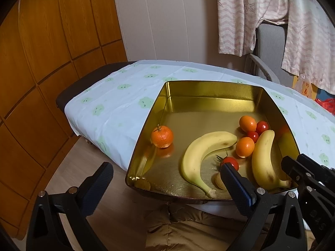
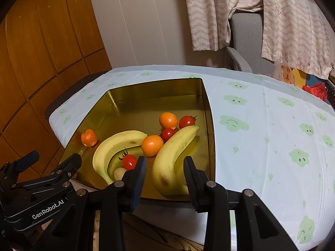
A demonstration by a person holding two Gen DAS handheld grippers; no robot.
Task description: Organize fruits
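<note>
On the left gripper's [image 2: 52,167] black body, seen at the lower left of the right wrist view, white lettering reads "GenRobot.AI"; no other writing can be read.

Inside the gold tin [image 2: 155,87], which sits on the near left part of a white tablecloth [image 2: 272,136] printed with green smiling clouds, the fruit counts as follows: 2 bananas, 3 oranges, 3 cherry tomatoes and 1 pale brown round fruit [image 2: 119,173], partly hidden.

- Left banana [image 2: 111,148] curves around a stemmed tomato [image 2: 129,161].
- Right banana [image 2: 173,154] lies along the tin's right side, its thick end nearest.
- One orange [image 2: 89,137], with a stem, sits alone by the left wall.
- A second orange [image 2: 152,145] rests between the 2 bananas, and a third orange [image 2: 168,120] lies farther back.
- The other 2 tomatoes [image 2: 187,121] [image 2: 168,133] sit beside that far orange.

The right gripper [image 2: 165,167] hovers at the tin's near edge with its fingers spread to either side of the right banana's thick end, holding nothing. The left gripper is spread wide over the tin's near left corner and grips nothing.

Pale patterned clothes [image 2: 240,10] hang behind the table.
</note>
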